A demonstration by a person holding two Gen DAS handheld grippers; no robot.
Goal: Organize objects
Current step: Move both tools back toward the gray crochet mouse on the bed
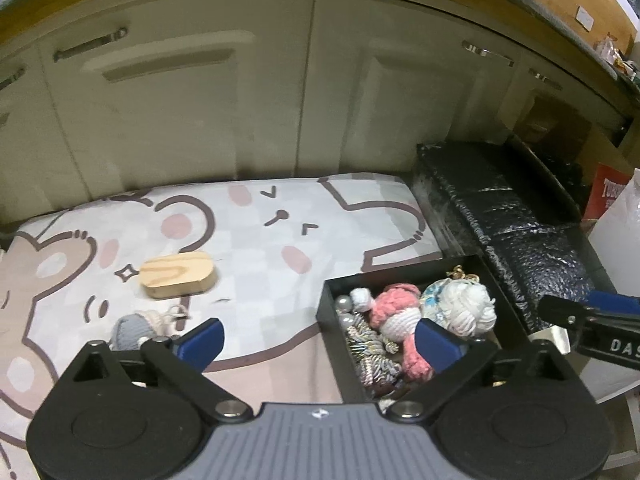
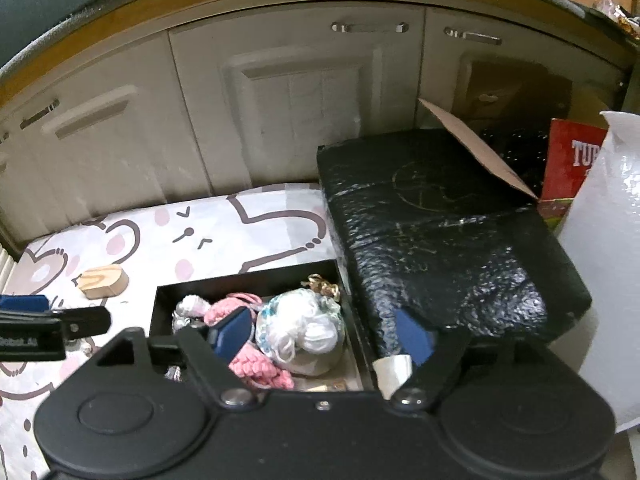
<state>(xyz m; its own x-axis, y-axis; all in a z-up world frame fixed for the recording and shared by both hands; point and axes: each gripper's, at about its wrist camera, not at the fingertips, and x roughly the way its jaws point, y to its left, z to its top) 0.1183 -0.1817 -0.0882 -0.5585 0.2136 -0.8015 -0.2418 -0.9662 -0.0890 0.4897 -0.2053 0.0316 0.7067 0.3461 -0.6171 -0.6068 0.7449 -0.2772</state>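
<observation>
The left gripper (image 1: 318, 338) and the right gripper (image 2: 322, 338) are both spread wide, blue fingers (image 1: 204, 338) apart, gripping nothing; they sit side by side, the right gripper just right of the left.

A black tray (image 1: 332, 292) crammed with yarn charms; wooden block (image 1: 178, 274) and grey charm (image 1: 132, 330) lie outside.

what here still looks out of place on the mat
Two things lie loose on the cartoon mat outside the black box that holds the other trinkets: a wooden block and a grey knitted charm near the open left gripper.
</observation>
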